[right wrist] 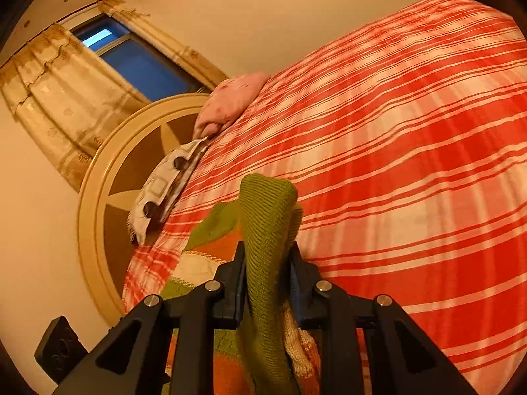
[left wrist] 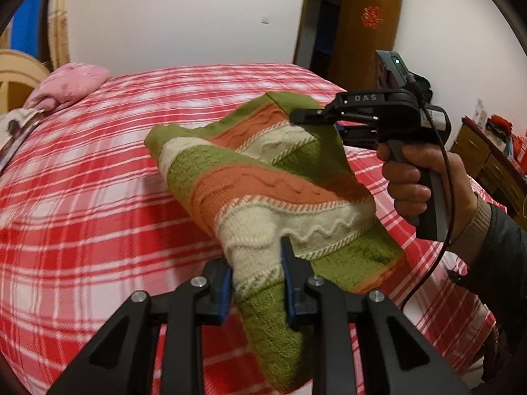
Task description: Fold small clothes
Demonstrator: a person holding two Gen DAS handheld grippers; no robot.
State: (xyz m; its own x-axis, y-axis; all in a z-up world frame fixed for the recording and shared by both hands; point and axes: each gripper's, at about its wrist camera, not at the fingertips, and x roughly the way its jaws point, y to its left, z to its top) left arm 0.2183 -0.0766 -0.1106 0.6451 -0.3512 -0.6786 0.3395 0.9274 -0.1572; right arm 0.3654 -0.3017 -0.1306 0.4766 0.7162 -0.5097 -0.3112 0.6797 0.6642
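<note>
A small knitted sweater with green, orange and cream stripes hangs in the air above the bed. My left gripper is shut on its near cream and green part. My right gripper shows in the left wrist view at the right, held by a hand, shut on the sweater's far green edge. In the right wrist view my right gripper pinches a green ribbed fold of the sweater between its jaws. The cloth sags between the two grippers.
The bed has a red and white plaid cover that also shows in the right wrist view. A pink pillow and a patterned pillow lie by the round headboard. A wooden door and a dresser stand at the right.
</note>
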